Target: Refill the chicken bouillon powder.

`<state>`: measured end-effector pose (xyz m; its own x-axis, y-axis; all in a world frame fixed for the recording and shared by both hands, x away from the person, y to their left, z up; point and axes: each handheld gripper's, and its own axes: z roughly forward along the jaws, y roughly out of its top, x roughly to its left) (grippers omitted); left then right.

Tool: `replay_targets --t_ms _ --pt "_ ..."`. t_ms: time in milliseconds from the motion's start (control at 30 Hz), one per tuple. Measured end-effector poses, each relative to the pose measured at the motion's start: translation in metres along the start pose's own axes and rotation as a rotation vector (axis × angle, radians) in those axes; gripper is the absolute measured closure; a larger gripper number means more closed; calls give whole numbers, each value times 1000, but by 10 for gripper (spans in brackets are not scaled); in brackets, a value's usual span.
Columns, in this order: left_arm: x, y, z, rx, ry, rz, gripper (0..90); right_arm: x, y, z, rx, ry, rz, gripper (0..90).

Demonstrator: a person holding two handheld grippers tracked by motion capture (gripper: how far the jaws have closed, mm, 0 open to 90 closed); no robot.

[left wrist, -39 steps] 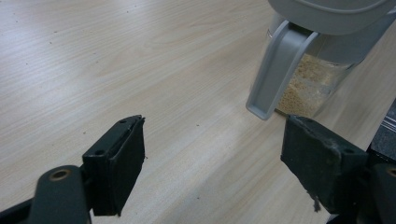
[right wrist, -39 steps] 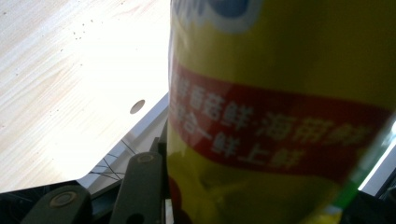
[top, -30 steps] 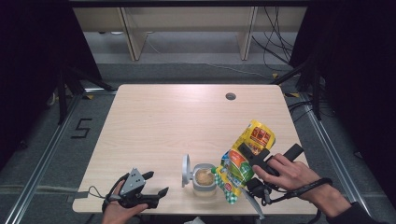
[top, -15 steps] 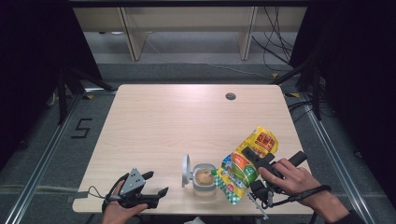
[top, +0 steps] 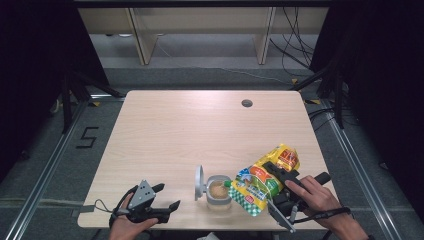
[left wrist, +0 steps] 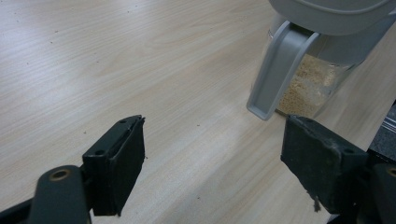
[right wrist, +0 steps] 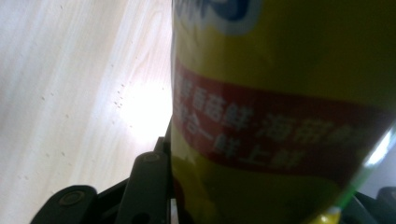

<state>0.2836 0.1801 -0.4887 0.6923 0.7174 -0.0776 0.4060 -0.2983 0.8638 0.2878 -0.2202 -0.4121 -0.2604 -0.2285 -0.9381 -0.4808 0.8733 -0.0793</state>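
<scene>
High view: the light wood-grain table [top: 200, 135] is bare across its far half. At the near edge, the right gripper [top: 280, 187] grips a glossy yellow pouch [top: 262, 180], tilted with its lower end at the open clear jar [top: 218, 192] of tan granules.

Left gripper view: the left gripper [left wrist: 210, 163] stands wide, jaws unloaded; the jar's grey hinged lid [left wrist: 280, 70] hangs ahead.

Right gripper view: the pouch [right wrist: 280, 107] sits between the jaws.

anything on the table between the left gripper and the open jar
Nothing: bare wood lies between the left gripper and the jar. The high view shows the gap, and the left gripper view shows plain tabletop before the jar.
</scene>
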Motion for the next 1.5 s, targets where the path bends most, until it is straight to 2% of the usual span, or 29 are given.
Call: replay_targets --t_ms 67,100,167,200,233,267,300,333,367,400,433,467,500,533,567,600,667,733,800,833,867,1000,1033,1100,1200,1433,1467,1500 --pt "0 0 0 5 -3 1 210 3 -2 1 -8 3 48 645" --pt "0 0 0 2 -1 1 210 9 -3 1 -6 12 114 645" --pt "0 0 0 2 -2 -2 210 10 -4 2 -15 17 131 646" --pt "0 0 0 2 0 1 210 15 -5 2 -23 14 208 646" --pt "0 0 0 5 -4 1 210 13 -6 3 -31 21 198 648" --pt "0 0 -1 2 1 0 210 19 -7 2 -13 23 289 650" --pt "0 0 -1 4 4 5 210 14 -9 4 -39 18 230 652" --pt "0 0 -1 -4 1 -4 210 15 -11 6 -53 22 259 654" --pt "0 0 -1 3 -1 0 210 18 -12 6 -52 28 306 655" --pt "1 0 -1 2 0 3 210 22 -13 4 -43 39 396 656" --pt "2 1 -1 3 -2 27 210 21 -15 4 -48 38 398 658" --pt "2 1 -1 4 -2 28 210 25 -17 6 -51 37 463 660" --pt "0 0 -1 2 -1 -4 210 25 -20 7 -61 31 464 662" --pt "1 0 -1 2 -2 8 210 28 -21 7 -57 34 532 665" --pt "1 0 -1 2 -2 11 210 29 -23 7 -66 37 552 667" --pt "0 0 -1 1 -1 -3 210 31 -25 7 -81 48 608 669" --pt "0 0 -1 2 -1 -3 210 36 -27 8 -84 55 697 671" --pt "0 0 -1 1 0 -1 210 39 -29 10 -94 60 721 674" --pt "1 0 -2 2 6 4 210 43 -31 12 -103 66 778 676" --pt "1 0 -2 3 7 4 210 45 -32 12 -100 64 824 677" --pt "1 0 -1 1 1 4 210 46 -34 13 -106 68 844 678" --pt "1 0 -1 -1 0 3 210 55 -40 16 -113 74 982 686" --pt "1 1 -1 -2 0 3 210 55 -42 17 -122 74 990 687" --pt "1 1 -1 -3 -1 0 210 57 -46 17 -129 81 1051 696" --pt "1 0 -1 -2 1 3 210 60 -50 19 -129 81 1113 701" --pt "1 1 -1 -2 -1 2 210 67 -55 24 -127 107 1217 710" --pt "1 1 -1 -2 1 3 210 66 -55 24 -124 112 1217 710" --pt "1 1 -1 -2 1 3 210 67 -56 23 -130 92 1240 710"
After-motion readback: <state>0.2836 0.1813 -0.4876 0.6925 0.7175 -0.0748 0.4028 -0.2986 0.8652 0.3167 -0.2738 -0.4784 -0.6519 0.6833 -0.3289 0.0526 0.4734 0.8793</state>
